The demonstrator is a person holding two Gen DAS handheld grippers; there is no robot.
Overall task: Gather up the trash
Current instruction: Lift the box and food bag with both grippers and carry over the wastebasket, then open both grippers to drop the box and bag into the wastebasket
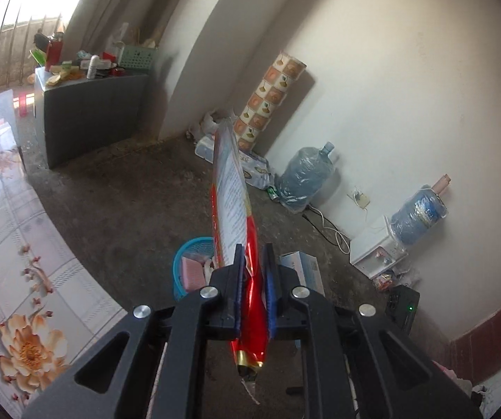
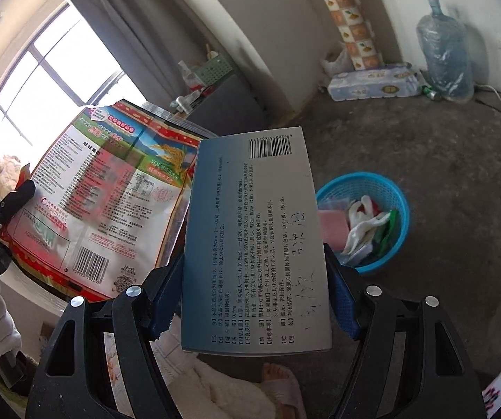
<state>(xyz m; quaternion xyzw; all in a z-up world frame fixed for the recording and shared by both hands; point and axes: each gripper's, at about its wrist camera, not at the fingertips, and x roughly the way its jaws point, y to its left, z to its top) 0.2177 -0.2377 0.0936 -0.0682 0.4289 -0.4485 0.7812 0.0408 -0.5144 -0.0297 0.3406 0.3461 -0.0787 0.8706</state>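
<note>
My left gripper (image 1: 253, 262) is shut on a red and white snack bag (image 1: 231, 188), held edge-on above the floor; the bag also shows in the right wrist view (image 2: 103, 202), flat face toward the camera. My right gripper (image 2: 255, 279) is shut on a blue-grey medicine box (image 2: 250, 244) with a barcode and printed text; the box also shows in the left wrist view (image 1: 302, 269). A blue plastic trash basket (image 2: 400, 209) with several pieces of trash stands on the floor below and beyond both grippers, and shows in the left wrist view (image 1: 180, 265).
A floral tablecloth table (image 1: 13, 244) is at left. A grey cabinet (image 1: 89, 111) with clutter stands by the window. Water bottles (image 1: 306, 178), a tissue pack (image 2: 372, 85), a white appliance (image 1: 376, 248) and cables line the wall. A slippered foot (image 2: 281, 380) is below.
</note>
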